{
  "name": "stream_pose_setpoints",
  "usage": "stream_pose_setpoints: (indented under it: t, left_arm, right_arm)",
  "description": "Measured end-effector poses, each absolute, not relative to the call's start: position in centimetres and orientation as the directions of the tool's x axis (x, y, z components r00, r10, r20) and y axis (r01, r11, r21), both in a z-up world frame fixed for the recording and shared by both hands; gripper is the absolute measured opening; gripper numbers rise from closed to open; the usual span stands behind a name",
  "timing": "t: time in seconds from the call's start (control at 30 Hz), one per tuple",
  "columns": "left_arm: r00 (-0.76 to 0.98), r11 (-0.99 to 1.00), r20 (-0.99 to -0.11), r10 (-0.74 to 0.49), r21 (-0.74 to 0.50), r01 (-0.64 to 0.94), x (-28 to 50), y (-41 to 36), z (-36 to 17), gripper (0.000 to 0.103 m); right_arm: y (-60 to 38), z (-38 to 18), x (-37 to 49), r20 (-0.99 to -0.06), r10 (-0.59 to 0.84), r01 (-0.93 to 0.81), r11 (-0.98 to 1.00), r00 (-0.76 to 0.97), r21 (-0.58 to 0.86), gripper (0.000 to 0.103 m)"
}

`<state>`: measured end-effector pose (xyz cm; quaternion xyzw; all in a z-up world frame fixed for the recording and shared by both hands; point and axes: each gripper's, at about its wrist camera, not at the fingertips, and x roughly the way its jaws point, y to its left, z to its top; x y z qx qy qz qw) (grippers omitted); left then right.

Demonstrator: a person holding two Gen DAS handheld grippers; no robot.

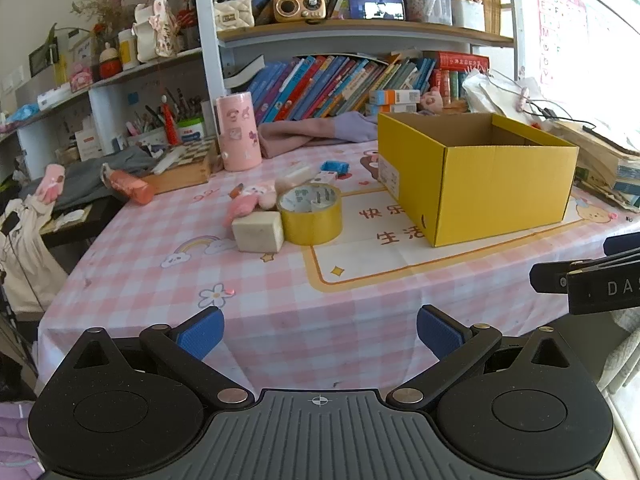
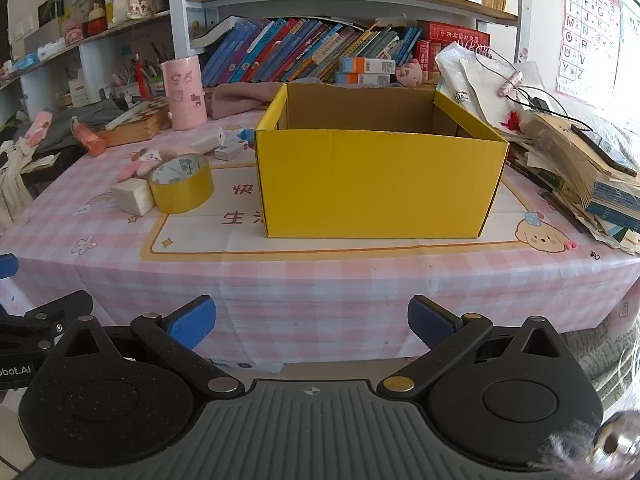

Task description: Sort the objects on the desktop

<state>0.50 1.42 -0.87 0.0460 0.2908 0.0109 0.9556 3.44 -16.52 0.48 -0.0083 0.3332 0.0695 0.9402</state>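
The left gripper [image 1: 320, 334] has its jaws spread wide with nothing between them, its blue fingertips [image 1: 202, 334] hanging over the near edge of the table [image 1: 280, 312]. The right gripper [image 2: 311, 322] is likewise wide open and empty, held in front of the table's near edge, and its black body also shows at the right border of the left wrist view.

A pink-and-white checked tablecloth [image 2: 320, 280] covers the table, with a printed cream panel at its middle. On that panel stands an open yellow cardboard box [image 2: 378, 182], upright, directly ahead of the right gripper; as far as its inside shows, only bare brown walls are visible (the floor of it is hidden).

To the box's left, apart from it, lies a small cluster. A roll of yellow tape [image 1: 311, 214] lies flat, touching a cream-coloured block [image 1: 258, 232] on its left side. Just behind them rest a pink plush toy [image 1: 248, 202] and a pale oblong item [image 1: 294, 176]; beyond these sits a small blue object [image 1: 335, 167], too small to identify.

Farther back a pink cylindrical tumbler [image 1: 238, 132] with stickers stands upright, beside a wooden box [image 1: 180, 174]. An orange bottle [image 1: 130, 186] lies on its side near the table's far left. Leaning books [image 2: 288, 52] fill the shelf behind, and a stack of papers and books [image 2: 580, 160] is piled right of the box.
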Motion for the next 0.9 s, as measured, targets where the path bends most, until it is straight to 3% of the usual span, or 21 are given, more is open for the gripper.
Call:
stream_pose_setpoints:
  t: [0.9]
  left_arm:
    - [0.821,0.996,-0.570,0.043,0.091,0.011,0.14,1.72,-0.93,0.103]
  right_arm:
    - [-16.34,0.26,3.15,-0.637,0.128,-0.134,0.990,0.760,0.040,0.103]
